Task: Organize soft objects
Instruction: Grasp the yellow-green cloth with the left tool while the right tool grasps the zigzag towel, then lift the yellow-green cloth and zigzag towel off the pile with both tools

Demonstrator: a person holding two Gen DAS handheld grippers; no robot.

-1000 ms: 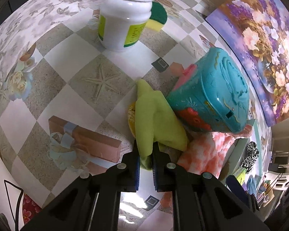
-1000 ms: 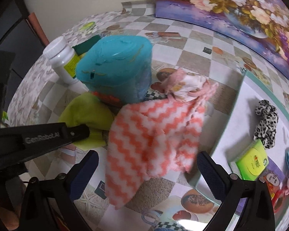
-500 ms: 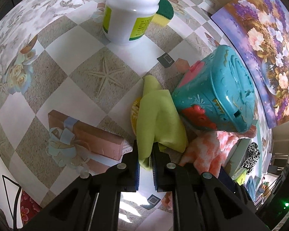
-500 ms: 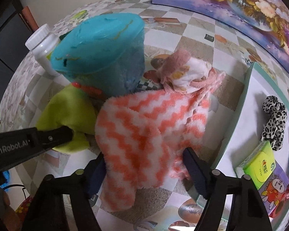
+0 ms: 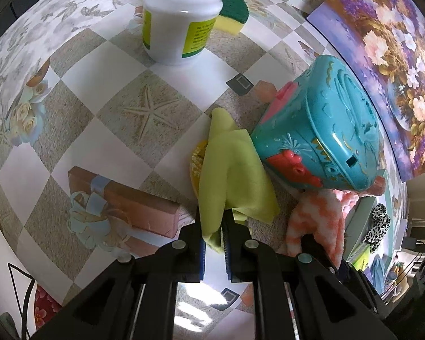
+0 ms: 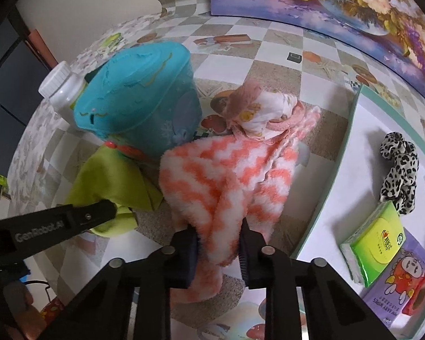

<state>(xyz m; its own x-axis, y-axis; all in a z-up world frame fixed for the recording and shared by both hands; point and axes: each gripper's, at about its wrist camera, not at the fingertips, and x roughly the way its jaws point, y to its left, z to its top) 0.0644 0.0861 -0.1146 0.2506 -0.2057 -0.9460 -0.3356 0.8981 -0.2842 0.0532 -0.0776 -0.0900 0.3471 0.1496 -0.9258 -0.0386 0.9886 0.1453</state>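
Bright daylight, tabletop glare, fisheye-warped dark edges.

the white bottle (image 5: 181,17) loses its cap to the top edge; the teal container (image 6: 138,99) hides most of it in the right wrist view, and the wipes pack's (image 6: 393,283) print is too small

Checkered tablecloth (image 5: 104,79) under white bottle (image 5: 181,19), sponge (image 5: 232,14), teal box (image 5: 320,130), two cloths.

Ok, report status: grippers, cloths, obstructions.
Left gripper shut on green cloth. Right gripper closing on striped towel. Teal box sits against both cloths.
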